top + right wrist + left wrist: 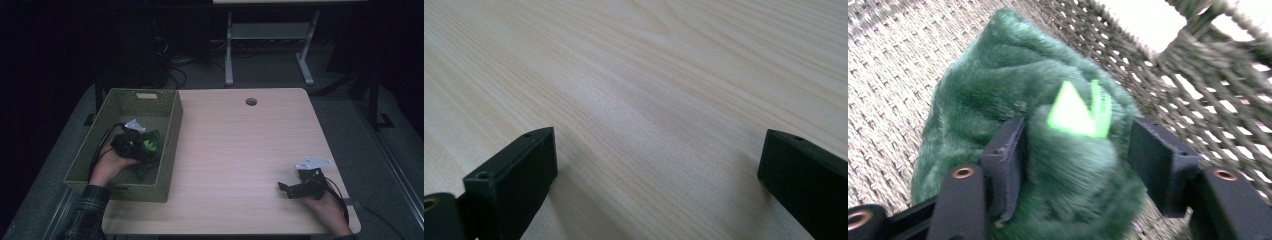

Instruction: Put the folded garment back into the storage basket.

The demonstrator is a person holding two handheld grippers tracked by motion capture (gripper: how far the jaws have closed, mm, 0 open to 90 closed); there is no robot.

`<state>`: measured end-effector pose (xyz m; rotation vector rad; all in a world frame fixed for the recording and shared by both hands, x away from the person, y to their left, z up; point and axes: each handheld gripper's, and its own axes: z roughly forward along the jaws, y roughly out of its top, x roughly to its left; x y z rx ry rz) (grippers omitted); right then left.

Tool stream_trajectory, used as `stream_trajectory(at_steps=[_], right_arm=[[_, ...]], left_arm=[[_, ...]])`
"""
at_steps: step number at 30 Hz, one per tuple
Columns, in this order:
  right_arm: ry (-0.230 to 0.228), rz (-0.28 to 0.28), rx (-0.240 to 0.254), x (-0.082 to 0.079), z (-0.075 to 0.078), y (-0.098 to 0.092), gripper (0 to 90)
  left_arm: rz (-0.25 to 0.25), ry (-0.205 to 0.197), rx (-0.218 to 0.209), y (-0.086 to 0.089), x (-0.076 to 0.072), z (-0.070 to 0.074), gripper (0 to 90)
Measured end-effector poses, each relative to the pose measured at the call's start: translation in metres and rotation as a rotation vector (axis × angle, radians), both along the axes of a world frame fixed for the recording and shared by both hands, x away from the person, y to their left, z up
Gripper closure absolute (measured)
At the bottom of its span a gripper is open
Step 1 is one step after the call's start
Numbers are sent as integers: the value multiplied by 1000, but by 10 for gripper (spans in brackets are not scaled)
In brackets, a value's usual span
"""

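Observation:
A dark green plush toy (998, 100) with a bright green tag (1073, 112) lies inside the woven basket (1198, 100). My left gripper (1078, 140) is down in the basket with the toy between its jaws. The jaws stand apart; the left pad rests against the fur and the right pad sits at the toy's edge without squeezing it. From above, the left gripper (142, 146) is over the toy (150, 145) near the basket's right wall (172, 145). My right gripper (286, 189) rests low over the table's front right, open (656, 150), with bare wood between its jaws.
The olive woven basket stands at the table's left edge, with a handle cut-out (146, 95) in its far wall. The light wooden table (240, 145) has a round cable hole (251, 102) near its far edge. Desk legs (229, 50) and cables stand beyond it.

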<state>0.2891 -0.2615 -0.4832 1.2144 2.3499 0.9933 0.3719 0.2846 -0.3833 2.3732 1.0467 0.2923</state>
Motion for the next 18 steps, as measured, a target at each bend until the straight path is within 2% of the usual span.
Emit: stream_trajectory(at_steps=[4, 7, 10, 15, 18], right_arm=[[0, 0, 0, 0, 0, 0, 22], [0, 0, 0, 0, 0, 0, 22], [0, 0, 0, 0, 0, 0, 22], [0, 0, 0, 0, 0, 0, 22], [0, 0, 0, 0, 0, 0, 22]], left_arm=[[8, -38, -7, 3, -5, 12, 307], [17, -57, -20, 4, -6, 18, 294], [20, -68, -20, 5, -6, 20, 293], [41, -103, -45, 10, -5, 29, 290], [35, -104, -38, 10, -5, 30, 312]])
